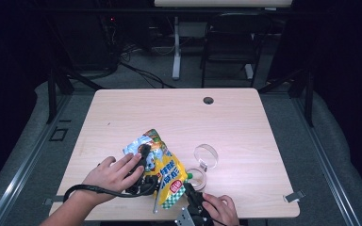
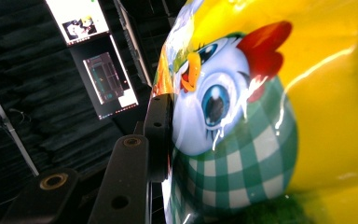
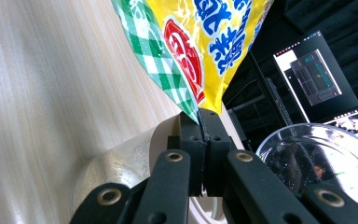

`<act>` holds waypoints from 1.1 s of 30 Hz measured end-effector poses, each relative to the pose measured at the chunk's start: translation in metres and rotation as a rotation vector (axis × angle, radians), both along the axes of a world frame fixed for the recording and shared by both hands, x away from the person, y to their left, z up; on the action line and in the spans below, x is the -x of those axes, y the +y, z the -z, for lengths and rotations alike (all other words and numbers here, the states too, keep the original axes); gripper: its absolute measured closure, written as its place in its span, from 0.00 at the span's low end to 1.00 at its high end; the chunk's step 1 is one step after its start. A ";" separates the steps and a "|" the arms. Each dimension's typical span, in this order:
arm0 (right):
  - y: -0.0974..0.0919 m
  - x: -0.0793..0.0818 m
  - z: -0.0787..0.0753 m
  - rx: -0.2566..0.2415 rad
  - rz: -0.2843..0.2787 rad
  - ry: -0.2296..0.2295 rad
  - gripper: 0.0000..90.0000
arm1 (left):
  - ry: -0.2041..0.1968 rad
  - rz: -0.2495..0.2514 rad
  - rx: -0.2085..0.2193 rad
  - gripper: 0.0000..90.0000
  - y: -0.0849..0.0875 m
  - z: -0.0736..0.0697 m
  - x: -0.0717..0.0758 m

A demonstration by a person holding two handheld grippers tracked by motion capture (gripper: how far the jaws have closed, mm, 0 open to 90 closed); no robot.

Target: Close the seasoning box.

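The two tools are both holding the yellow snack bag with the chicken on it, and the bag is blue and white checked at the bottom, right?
Almost. The checks on the snack bag are green and white, not blue and white; the right gripper view shows that. The rest holds: the right tool pinches the bag's bottom corner, and the left tool presses against its chicken side.

Wooden table [image 1: 136, 113], pale top, round cable hole [image 1: 208, 100] at 12 o'clock near the far edge. Yellow snack bag [image 1: 167, 170] with green check trim, lying toward the 6 o'clock edge. Left gripper [image 1: 143, 162], black, at the bag's 9 o'clock side, a hand [image 1: 111, 174] over it, cable looping from it at the wrist. Right gripper [image 1: 188, 190] at the bag's 5 o'clock corner, its hand [image 1: 221, 209] at the table's near edge. Clear round container [image 1: 206, 154] at the bag's 3 o'clock, a second [image 1: 197, 176] just nearer. Black chair [image 1: 231, 37] on the floor beyond the table at 12 o'clock.
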State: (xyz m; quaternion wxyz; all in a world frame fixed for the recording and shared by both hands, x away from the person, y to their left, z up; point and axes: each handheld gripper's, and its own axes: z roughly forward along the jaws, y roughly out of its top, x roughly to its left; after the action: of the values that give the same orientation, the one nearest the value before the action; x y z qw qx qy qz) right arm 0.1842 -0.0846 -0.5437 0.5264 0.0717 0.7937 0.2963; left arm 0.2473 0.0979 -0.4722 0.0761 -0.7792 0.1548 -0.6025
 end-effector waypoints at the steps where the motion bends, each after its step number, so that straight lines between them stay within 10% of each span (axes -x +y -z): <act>1: 0.000 0.000 0.000 0.000 -0.002 -0.002 0.99 | -0.003 0.001 -0.001 0.76 0.000 0.000 0.000; 33: -0.001 0.000 0.000 -0.011 -0.006 -0.001 0.99 | -0.030 0.019 -0.058 0.76 -0.005 -0.004 0.003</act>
State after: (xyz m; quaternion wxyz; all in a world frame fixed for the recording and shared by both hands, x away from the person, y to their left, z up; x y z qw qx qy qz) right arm 0.1845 -0.0852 -0.5441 0.5254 0.0719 0.7921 0.3024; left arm 0.2447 0.0932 -0.4679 0.0952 -0.7660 0.1783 -0.6103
